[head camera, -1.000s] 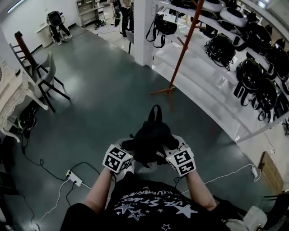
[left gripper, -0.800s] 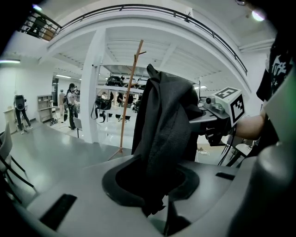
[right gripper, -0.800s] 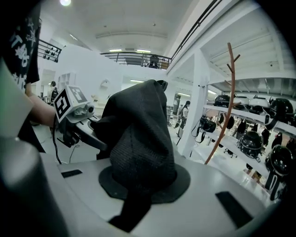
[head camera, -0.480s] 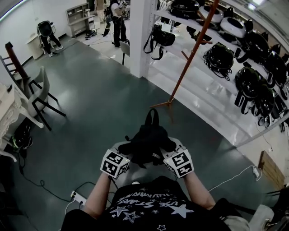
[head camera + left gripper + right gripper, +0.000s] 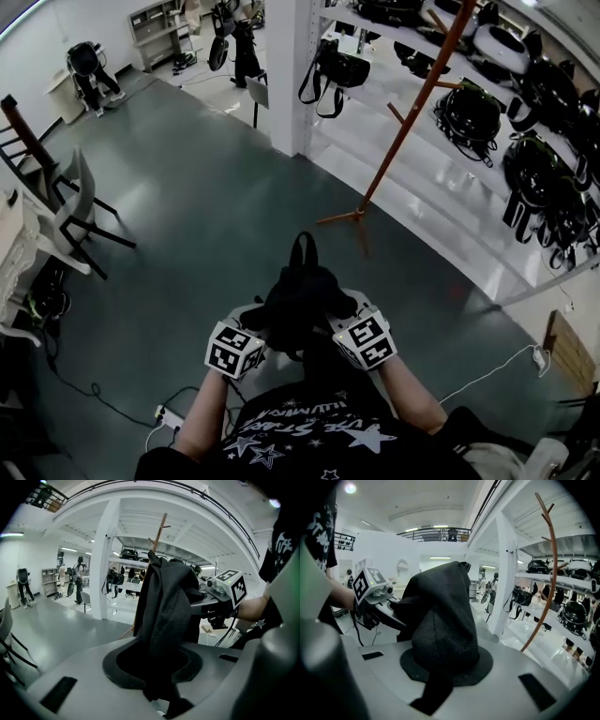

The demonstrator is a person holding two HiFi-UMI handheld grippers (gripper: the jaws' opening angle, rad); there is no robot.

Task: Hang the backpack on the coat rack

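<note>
A black backpack point(image 5: 302, 298) hangs in the air in front of the person, carried between both grippers, its top loop pointing forward. My left gripper point(image 5: 253, 330) is shut on its left side and my right gripper point(image 5: 343, 323) is shut on its right side. In the left gripper view the dark fabric point(image 5: 165, 616) fills the jaws; in the right gripper view the backpack point(image 5: 440, 616) does the same. The orange-brown coat rack point(image 5: 405, 117) stands ahead and to the right on its spread feet point(image 5: 352, 217), its pegs bare. The rack's pole point(image 5: 551, 564) rises to the right in the right gripper view.
A white pillar point(image 5: 300, 75) stands behind the rack. Shelves with black helmets and bags point(image 5: 544, 169) line the right side. Chairs point(image 5: 75, 206) stand at the left. A power strip with cables point(image 5: 169, 412) lies on the grey floor. People point(image 5: 246, 37) are far off.
The person has walked forward with the backpack held between both grippers. The coat rack's foot now lies nearer, and the grip looks unchanged.
</note>
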